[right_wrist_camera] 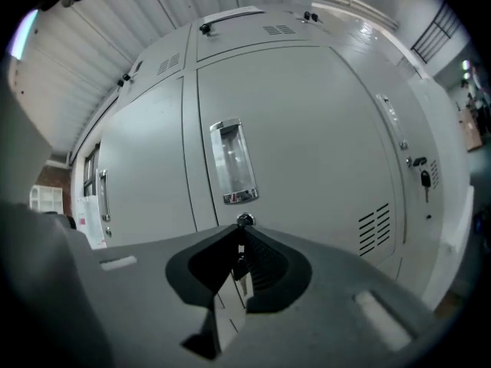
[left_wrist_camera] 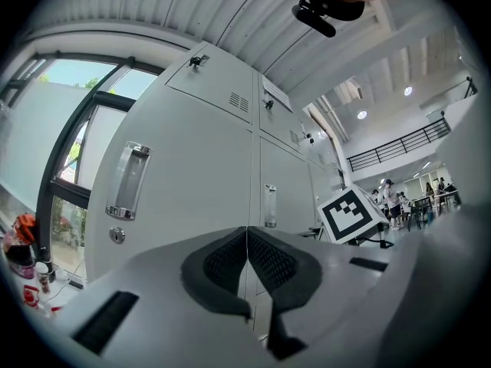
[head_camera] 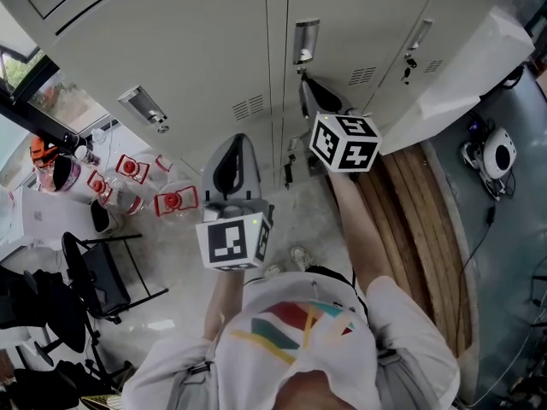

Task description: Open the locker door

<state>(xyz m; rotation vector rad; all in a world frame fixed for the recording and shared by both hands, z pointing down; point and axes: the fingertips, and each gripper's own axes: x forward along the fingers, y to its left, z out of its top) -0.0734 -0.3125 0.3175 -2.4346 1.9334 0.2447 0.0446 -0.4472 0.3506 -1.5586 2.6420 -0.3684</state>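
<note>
The grey locker door (right_wrist_camera: 307,129) fills the right gripper view, with a recessed metal handle (right_wrist_camera: 234,162) and a round lock (right_wrist_camera: 245,221) just below it. My right gripper (right_wrist_camera: 241,240) points level at that lock, its jaws nearly together on a small dark key sticking out of it. In the head view the right gripper (head_camera: 309,90) is against the door under the handle (head_camera: 305,41). My left gripper (head_camera: 231,171) hangs back from the lockers, to the left and lower. Its pads meet with nothing between them (left_wrist_camera: 247,245).
A neighbouring locker on the left has its own handle (left_wrist_camera: 129,181) and lock (left_wrist_camera: 116,235). At the right a locker door (head_camera: 461,84) stands open over wooden planks (head_camera: 410,220). A black chair (head_camera: 98,272) and red-capped bottles (head_camera: 175,201) sit at the left.
</note>
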